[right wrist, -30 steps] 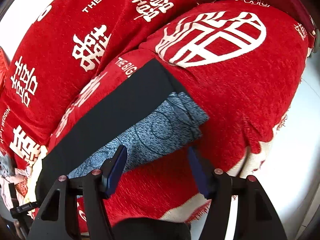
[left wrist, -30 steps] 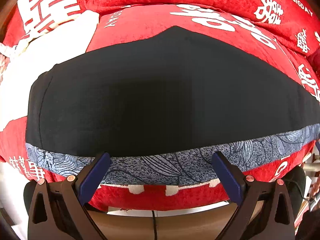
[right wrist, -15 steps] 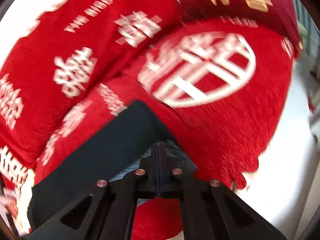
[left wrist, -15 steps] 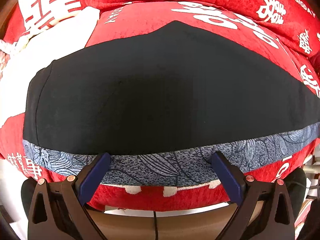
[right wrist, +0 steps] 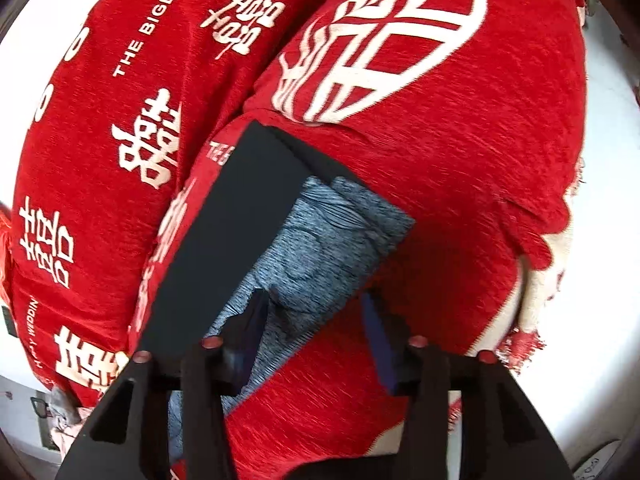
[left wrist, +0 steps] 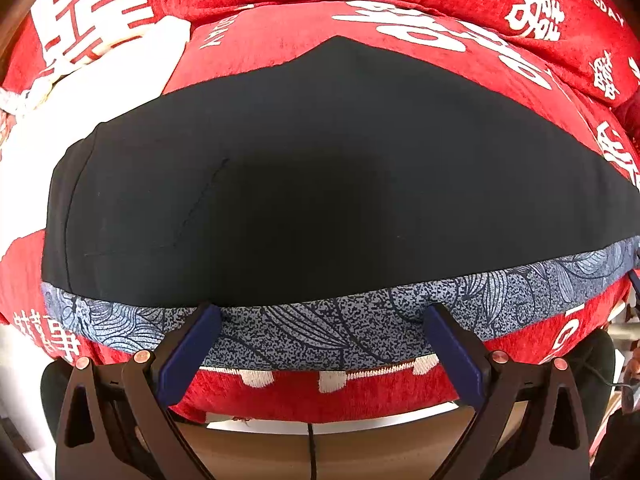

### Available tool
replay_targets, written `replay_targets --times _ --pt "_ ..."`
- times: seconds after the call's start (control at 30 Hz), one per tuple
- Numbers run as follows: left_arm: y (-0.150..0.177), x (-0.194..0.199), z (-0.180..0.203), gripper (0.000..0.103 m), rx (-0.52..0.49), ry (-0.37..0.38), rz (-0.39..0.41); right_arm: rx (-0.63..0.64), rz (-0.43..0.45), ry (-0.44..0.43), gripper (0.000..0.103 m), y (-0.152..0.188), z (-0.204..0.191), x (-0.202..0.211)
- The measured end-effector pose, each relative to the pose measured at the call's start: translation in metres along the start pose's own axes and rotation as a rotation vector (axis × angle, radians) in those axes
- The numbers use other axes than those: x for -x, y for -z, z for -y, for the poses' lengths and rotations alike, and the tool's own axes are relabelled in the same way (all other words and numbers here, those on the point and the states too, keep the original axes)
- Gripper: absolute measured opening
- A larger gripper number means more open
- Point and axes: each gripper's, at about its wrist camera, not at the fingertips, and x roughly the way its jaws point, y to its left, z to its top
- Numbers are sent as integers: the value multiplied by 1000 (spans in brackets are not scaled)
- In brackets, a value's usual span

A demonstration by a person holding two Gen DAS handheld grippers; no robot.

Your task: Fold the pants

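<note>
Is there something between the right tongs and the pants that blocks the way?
Nothing visible does. The right tongs, whose jaws have just been opening, sit right at the grey patterned edge of the pants on the red cover, with only bare cloth in the gap.

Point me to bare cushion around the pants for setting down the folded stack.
Free: red cover right of the blue patterned end, up to the fringed edge; also the strip behind the black pants. Crowded: the front edge, where the patterned band nearly reaches the trim.
</note>
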Motion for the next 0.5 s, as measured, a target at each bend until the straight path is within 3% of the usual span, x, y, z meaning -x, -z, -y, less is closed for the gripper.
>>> replay_targets --times 0.07,0.1,0.13,0.33,0.47,0.5 --pt "0 0 0 101 0 -3 2 20 21 2 45 -2 -6 -1" --pt "1 1 1 101 -3 -6 3 37 32 21 21 -4 -10 -1" --pt "1 1 2 101 -6 -7 3 56 31 46 12 -6 -14 -2" --pt "0 11 12 101 -26 17 35 196 143 107 9 -12 -54 22" --pt "-5 7 31 101 -69 12 23 161 25 168 10 -18 -37 -11" --pt "-5 8 34 101 -79 13 26 159 32 157 14 -19 -36 -8"
